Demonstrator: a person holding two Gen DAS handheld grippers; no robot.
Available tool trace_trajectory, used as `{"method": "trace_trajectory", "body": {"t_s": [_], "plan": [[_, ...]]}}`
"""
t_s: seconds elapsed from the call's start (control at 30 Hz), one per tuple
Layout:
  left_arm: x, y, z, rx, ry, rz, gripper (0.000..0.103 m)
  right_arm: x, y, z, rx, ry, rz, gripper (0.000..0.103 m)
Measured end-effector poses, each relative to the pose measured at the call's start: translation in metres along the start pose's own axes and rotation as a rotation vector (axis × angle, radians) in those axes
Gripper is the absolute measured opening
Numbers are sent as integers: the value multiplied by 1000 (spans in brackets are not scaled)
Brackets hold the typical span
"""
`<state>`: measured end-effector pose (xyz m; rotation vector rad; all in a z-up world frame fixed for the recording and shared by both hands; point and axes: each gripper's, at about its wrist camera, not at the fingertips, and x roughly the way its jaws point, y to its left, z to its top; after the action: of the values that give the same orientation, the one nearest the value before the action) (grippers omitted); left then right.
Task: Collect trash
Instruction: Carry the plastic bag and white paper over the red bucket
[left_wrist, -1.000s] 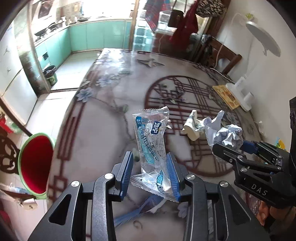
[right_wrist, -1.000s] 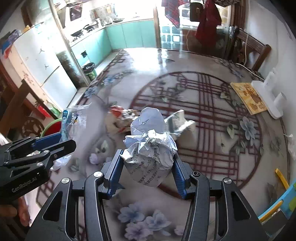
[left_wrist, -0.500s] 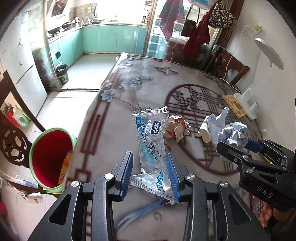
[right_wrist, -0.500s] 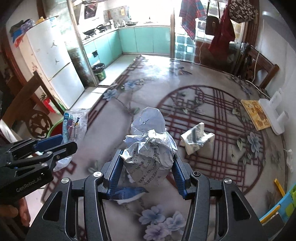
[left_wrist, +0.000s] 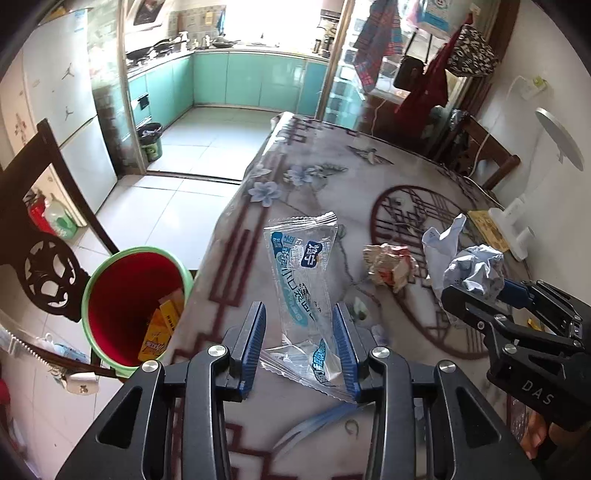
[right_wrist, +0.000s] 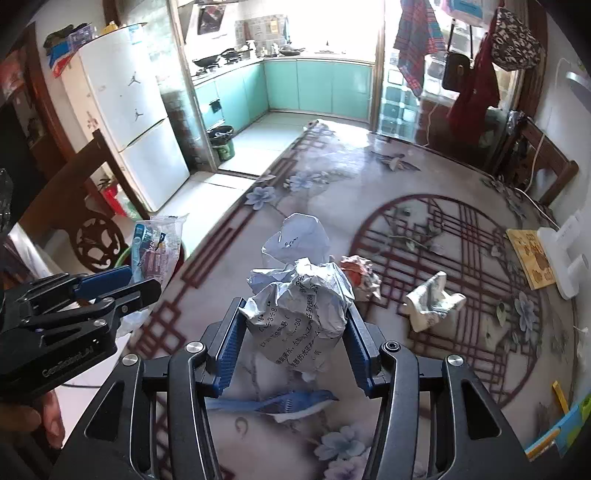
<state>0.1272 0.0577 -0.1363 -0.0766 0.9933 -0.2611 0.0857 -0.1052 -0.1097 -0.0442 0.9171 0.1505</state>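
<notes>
My left gripper (left_wrist: 298, 334) is shut on a clear plastic wrapper (left_wrist: 303, 280) with blue print, which stands up between its blue pads over the table's left edge. My right gripper (right_wrist: 291, 334) is shut on a crumpled ball of printed paper (right_wrist: 299, 299). A red bin with a green rim (left_wrist: 133, 306) stands on the floor left of the table, with yellow packets inside. Each gripper shows in the other's view: the right gripper (left_wrist: 491, 295) at the right, the left gripper (right_wrist: 122, 284) at the left. On the table lie a crumpled reddish wrapper (left_wrist: 389, 264) and a white crushed carton (right_wrist: 430, 304).
The table has a glossy floral cover (right_wrist: 424, 184). A dark carved chair (left_wrist: 40, 236) stands beside the bin. A white stand (right_wrist: 563, 254) and a yellow mat (right_wrist: 528, 256) sit at the table's right side. A fridge (right_wrist: 129, 122) and a second bin (right_wrist: 221, 142) stand towards the kitchen.
Both grippers have moved left across the table with their loads. The red bin has come further into the left wrist view, showing its inside. The grips are unchanged.
</notes>
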Motion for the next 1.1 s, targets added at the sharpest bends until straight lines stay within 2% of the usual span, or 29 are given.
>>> {"method": "trace_trajectory", "body": {"t_s": [0.57, 1.1], "plan": [[2, 61, 2, -75, 1, 39, 35, 10, 47, 14, -53, 8, 18, 49], [2, 148, -6, -191, 13, 108, 35, 38, 112, 32, -150, 41, 74, 49]]}}
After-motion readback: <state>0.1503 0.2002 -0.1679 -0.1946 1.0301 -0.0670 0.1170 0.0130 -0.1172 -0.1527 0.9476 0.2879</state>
